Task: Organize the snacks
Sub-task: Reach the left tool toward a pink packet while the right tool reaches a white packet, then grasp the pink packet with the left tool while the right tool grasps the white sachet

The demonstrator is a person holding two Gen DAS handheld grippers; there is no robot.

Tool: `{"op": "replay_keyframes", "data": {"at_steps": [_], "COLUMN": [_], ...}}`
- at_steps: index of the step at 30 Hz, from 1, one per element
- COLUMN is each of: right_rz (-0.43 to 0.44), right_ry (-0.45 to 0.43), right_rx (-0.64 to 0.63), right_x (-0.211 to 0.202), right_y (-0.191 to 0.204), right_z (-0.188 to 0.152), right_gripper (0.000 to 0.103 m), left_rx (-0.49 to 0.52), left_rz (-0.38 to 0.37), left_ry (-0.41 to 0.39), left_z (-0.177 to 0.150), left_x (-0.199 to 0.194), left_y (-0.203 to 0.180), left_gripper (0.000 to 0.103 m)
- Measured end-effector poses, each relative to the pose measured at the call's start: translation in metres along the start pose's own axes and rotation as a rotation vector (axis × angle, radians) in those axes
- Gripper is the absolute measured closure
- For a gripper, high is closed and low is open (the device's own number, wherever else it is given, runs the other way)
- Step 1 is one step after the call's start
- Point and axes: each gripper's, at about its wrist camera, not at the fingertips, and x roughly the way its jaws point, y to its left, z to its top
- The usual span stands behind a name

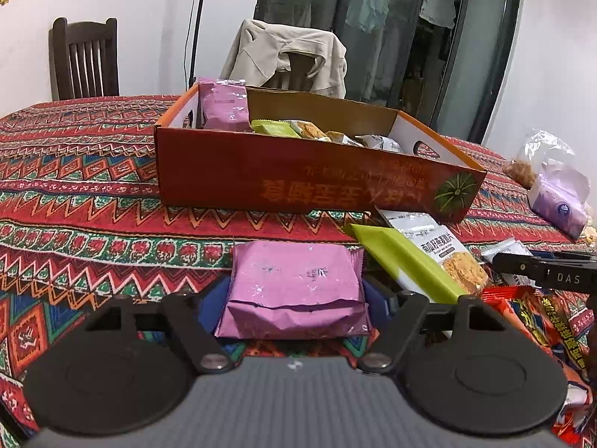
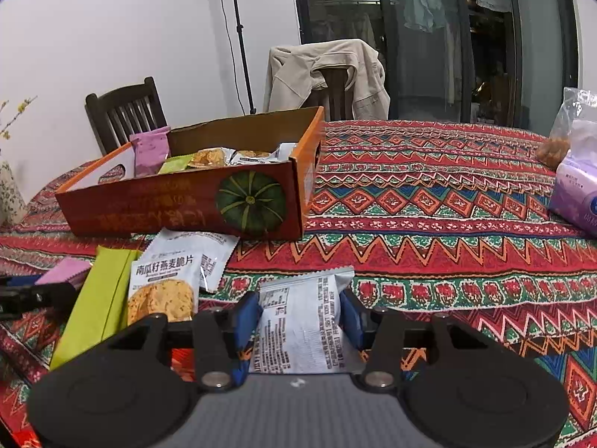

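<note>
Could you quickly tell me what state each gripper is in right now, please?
Left gripper: closed on the pink snack packet.
Right gripper: closed on the white snack packet.

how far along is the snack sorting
Done: several packets sit in the box. In hand: left tool grips a pink packet, right tool a white packet. Left: green packet, oat crisps, red packets.

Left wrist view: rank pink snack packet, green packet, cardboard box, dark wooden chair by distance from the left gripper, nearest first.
1. pink snack packet: between the left gripper fingers, pads against its sides.
2. green packet: on the tablecloth, just right of it.
3. cardboard box: mid-table, straight ahead.
4. dark wooden chair: beyond the table's far edge, upper left.
</note>
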Motion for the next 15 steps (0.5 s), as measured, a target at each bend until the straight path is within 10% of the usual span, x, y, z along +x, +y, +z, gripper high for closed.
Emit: {"op": "replay_keyframes", "data": {"at_steps": [15], "right_rz": [-0.043], "right_ry": [-0.21], "right_rx": [-0.058], "right_x": [-0.086], "right_y": [0.014], "right_z": [0.004], "right_gripper": [0.063], "left_rx": [-0.068], "left_rz": [-0.014], "left_ry": [-0.083], "left_z": [-0.023], "left_x": [-0.098], "left_y": [-0.007], "left_gripper": [0.03]}}
